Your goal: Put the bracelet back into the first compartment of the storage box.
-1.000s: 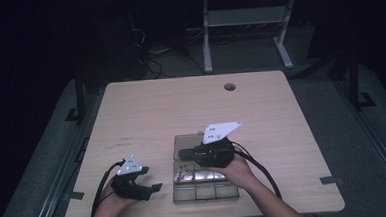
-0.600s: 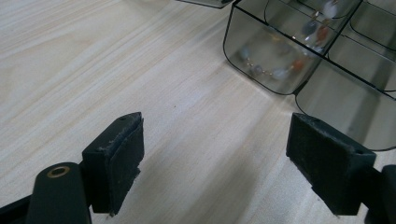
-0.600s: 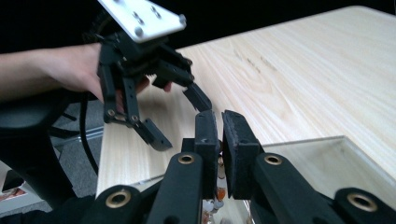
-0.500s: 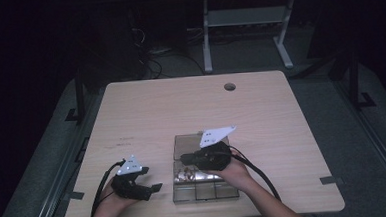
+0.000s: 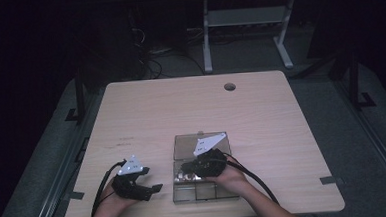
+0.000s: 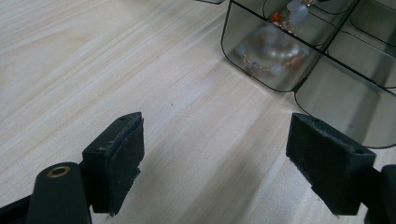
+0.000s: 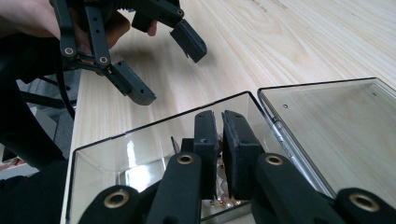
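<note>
A smoky clear compartment box [image 5: 205, 197] lies near the table's front edge, its lid [image 5: 205, 140] folded open behind it. My right gripper [image 5: 186, 169] dips into a left compartment; in the right gripper view its jaws [image 7: 220, 135] stand almost together just above some small beads [image 7: 223, 201], and I see nothing held between the pads. My left gripper [image 5: 154, 190] rests open on the table left of the box. In the left gripper view its jaws [image 6: 233, 154] are wide apart and empty, facing the box wall [image 6: 327, 88] and a beaded bracelet [image 6: 268, 51] inside.
The wooden table [image 5: 181, 109] has a round cable hole [image 5: 229, 86] at the back right. Cables trail from both grippers toward the front edge. A white desk frame [image 5: 246, 20] stands on the dark floor beyond the table.
My right gripper has sunk from above the box down into its compartment, jaws staying nearly together. The left gripper has not moved.
</note>
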`<state>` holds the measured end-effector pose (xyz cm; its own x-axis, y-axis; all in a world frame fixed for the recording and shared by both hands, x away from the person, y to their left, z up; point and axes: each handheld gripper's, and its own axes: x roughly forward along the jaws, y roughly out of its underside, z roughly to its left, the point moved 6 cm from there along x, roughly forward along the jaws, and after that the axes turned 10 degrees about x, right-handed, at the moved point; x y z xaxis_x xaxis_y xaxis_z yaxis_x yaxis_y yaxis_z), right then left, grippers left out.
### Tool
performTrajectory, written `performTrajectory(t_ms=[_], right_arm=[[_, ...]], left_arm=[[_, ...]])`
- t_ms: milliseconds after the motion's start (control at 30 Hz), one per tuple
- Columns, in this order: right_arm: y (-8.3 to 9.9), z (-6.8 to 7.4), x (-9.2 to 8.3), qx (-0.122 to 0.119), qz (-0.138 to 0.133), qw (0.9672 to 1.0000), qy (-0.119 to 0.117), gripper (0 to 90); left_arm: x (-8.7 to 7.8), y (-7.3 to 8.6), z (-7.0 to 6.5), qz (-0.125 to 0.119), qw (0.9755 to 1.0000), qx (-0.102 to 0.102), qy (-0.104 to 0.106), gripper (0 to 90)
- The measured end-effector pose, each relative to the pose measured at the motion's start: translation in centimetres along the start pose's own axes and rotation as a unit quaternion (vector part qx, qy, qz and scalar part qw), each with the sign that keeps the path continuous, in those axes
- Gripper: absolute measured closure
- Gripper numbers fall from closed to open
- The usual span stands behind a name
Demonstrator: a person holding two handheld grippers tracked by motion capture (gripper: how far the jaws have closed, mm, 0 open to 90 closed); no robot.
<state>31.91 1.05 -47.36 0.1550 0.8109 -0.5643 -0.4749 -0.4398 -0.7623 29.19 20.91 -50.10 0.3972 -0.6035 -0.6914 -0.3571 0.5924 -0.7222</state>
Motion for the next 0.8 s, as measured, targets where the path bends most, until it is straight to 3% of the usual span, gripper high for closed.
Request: performTrajectory(t_ms=[500, 567, 800], right_arm=[[-0.6, -0.3, -1.0, 0.025, -0.024, 0.9994, 0.003, 57.4], [-0.6, -0.3, -1.3, 0.029, -0.015, 0.9995, 0.003, 52.2], [-0.7, -0.9, -2.8, 0.033, -0.02, 0.999, 0.023, 47.7]], left_arm=[[0.1, 0.0, 0.0, 0.004, 1.0, 0.004, 0.004, 18.7], [0.0, 0.1, 0.0, 0.004, 1.0, 0.007, 0.004, 18.6], [0.0, 0.0, 0.0, 0.004, 1.0, 0.008, 0.004, 18.7]])
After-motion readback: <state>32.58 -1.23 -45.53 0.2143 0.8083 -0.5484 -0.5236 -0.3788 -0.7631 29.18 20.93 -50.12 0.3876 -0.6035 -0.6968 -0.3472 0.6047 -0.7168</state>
